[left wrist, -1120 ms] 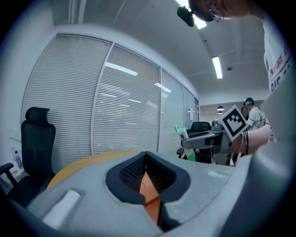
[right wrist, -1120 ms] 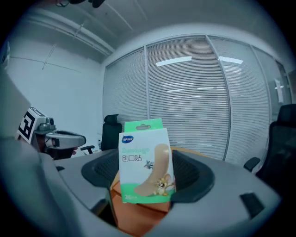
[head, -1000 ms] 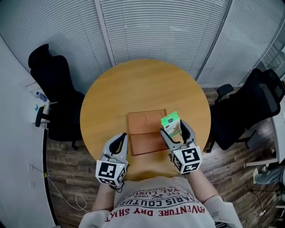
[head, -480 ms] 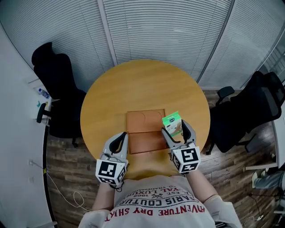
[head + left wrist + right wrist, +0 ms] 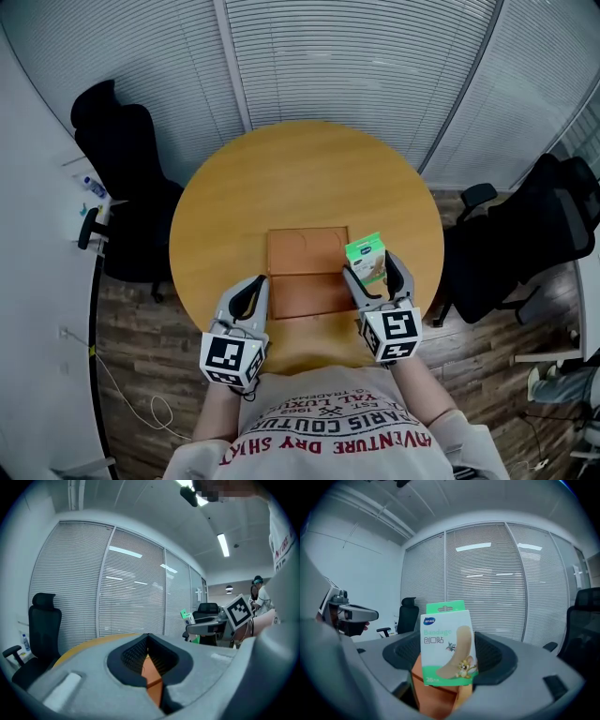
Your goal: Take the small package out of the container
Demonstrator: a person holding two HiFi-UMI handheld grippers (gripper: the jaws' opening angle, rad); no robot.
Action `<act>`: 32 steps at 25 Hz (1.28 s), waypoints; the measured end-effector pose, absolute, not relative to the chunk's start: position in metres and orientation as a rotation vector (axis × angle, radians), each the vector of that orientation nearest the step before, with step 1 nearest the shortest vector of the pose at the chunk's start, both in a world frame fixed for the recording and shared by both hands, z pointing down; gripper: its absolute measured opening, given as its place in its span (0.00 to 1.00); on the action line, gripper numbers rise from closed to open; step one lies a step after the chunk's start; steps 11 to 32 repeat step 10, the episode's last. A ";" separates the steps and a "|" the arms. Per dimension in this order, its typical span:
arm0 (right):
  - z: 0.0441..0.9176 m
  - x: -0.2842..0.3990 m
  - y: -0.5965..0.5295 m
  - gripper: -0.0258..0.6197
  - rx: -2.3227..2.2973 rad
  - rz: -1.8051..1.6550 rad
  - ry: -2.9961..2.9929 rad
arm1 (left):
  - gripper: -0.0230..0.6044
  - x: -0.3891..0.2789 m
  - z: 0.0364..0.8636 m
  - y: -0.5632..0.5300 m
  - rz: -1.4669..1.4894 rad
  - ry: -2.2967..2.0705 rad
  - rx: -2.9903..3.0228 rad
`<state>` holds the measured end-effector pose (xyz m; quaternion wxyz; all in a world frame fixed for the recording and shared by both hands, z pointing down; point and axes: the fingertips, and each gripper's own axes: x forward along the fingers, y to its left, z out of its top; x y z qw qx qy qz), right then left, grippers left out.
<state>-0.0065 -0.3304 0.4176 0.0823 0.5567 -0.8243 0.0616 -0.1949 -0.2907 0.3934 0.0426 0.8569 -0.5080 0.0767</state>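
Observation:
A small green and white bandage package point(image 5: 365, 256) point(image 5: 447, 643) stands upright between the jaws of my right gripper point(image 5: 373, 273) point(image 5: 449, 663), which is shut on it. It hangs at the right edge of the flat orange-brown container point(image 5: 302, 274) point(image 5: 435, 696), lifted above the round wooden table point(image 5: 300, 178). My left gripper point(image 5: 250, 294) point(image 5: 149, 662) hovers at the container's near left corner with its jaws together and nothing in them. In the left gripper view a sliver of the container point(image 5: 151, 673) shows through the slit between the jaws.
Black office chairs stand to the left point(image 5: 117, 141) and right point(image 5: 525, 225) of the table. Glass walls with white blinds close off the far side. A small bottle point(image 5: 92, 187) rests on a white ledge at the left.
My right gripper has drifted slightly to the right with the package, off the container's right edge. The left gripper has stayed where it was.

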 end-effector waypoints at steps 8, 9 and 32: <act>0.421 -0.007 -0.333 0.60 1.657 0.182 -2.458 | 0.06 -0.199 0.398 -0.291 0.249 -1.553 2.613; 0.421 -0.008 -0.334 0.60 1.657 0.181 -2.458 | 0.06 -0.200 0.398 -0.291 0.251 -1.552 2.614; 0.421 -0.008 -0.334 0.60 1.656 0.179 -2.458 | 0.06 -0.200 0.398 -0.291 0.253 -1.551 2.615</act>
